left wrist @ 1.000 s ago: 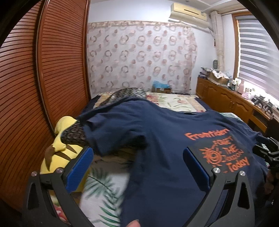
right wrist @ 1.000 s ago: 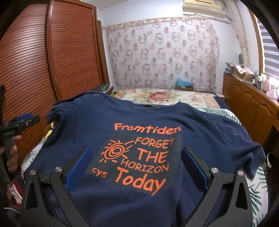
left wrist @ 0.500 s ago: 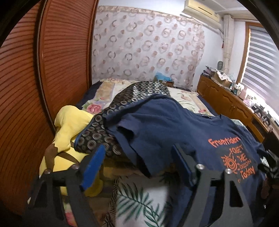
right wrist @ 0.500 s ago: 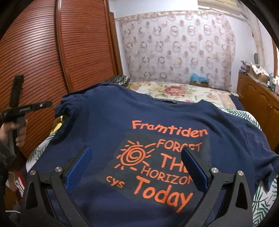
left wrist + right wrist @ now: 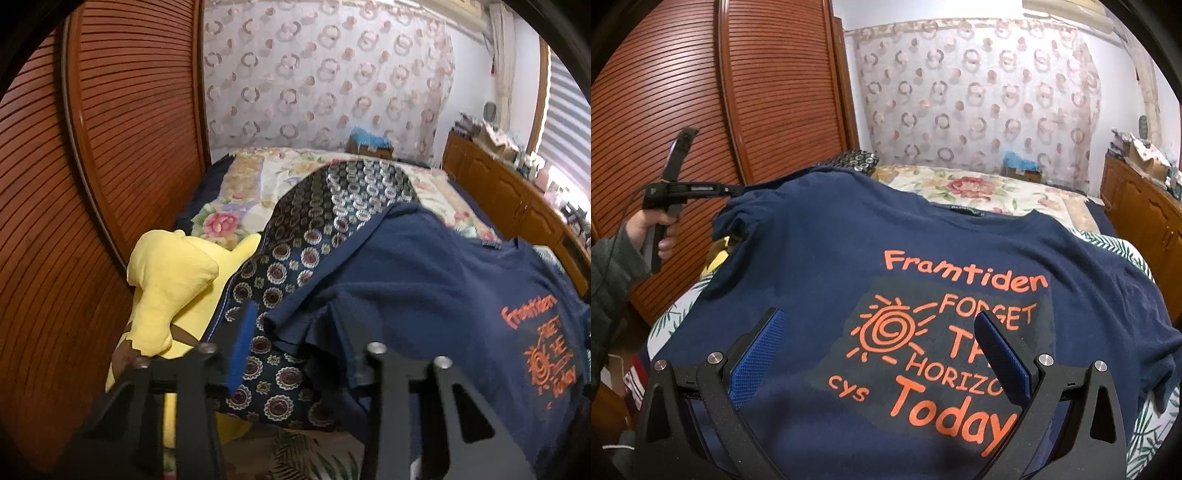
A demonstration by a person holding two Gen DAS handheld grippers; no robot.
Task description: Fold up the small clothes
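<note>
Navy T-shirt (image 5: pixel 820 295): soft, light, limp; take hold at left-edge sleeve. Left tool (image 5: pixel 306 345) half-closed, empty; right tool (image 5: pixel 879 354) apart.

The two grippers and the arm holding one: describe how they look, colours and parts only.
The right gripper has a matte black forked frame, silver screw heads and blue textured pads. The left gripper is built the same, black with silver screws and a blue pad. Seen from the right wrist view, its black handle carries a thin cable, and the left hand is bare below a dark grey quilted sleeve.
</note>
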